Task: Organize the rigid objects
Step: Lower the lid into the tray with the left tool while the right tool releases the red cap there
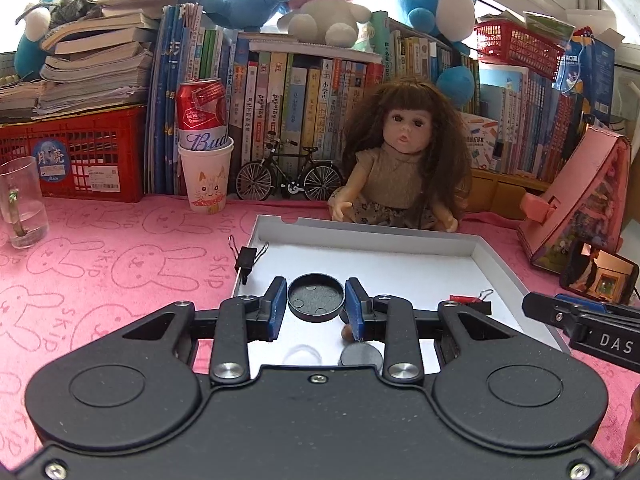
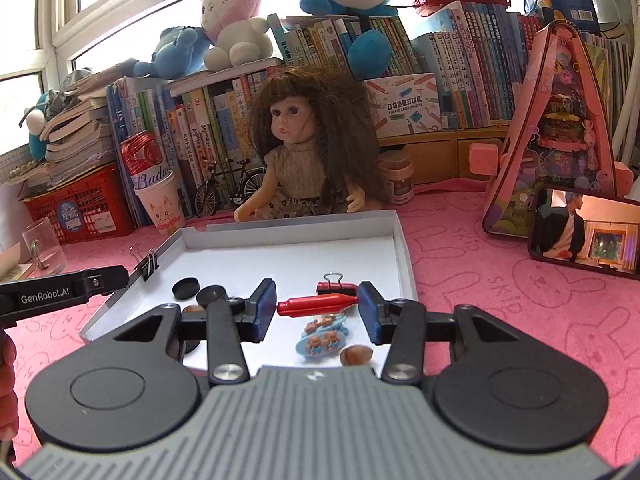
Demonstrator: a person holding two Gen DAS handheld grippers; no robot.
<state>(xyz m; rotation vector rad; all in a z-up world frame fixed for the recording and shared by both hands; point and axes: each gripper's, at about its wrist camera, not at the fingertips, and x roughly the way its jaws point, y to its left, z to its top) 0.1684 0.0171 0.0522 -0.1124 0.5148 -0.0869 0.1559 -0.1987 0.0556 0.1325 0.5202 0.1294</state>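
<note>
A white shallow box lid [image 1: 400, 236] lies on the pink cloth. My left gripper [image 1: 316, 304] is shut on a round black cap [image 1: 316, 298] and holds it over the box's near left part. A flat dark disc [image 1: 360, 355] and a brown nut [image 1: 347, 332] lie below it. My right gripper [image 2: 317, 307] is shut on a red pen-like stick [image 2: 316, 305], gripped end to end, over the box [image 2: 288, 224]. Under it lie a red binder clip [image 2: 336, 287], a blue bear charm [image 2: 322, 340] and a hazelnut [image 2: 356, 354]. Two black caps [image 2: 186, 289] lie at the left.
A black binder clip [image 1: 246, 258] is on the box's left rim. A doll [image 1: 404, 160] sits just behind the box. A paper cup with a can [image 1: 206, 176], a toy bicycle [image 1: 288, 176], a glass [image 1: 20, 204], a pink toy house [image 2: 556, 140] and a phone [image 2: 584, 232] stand around.
</note>
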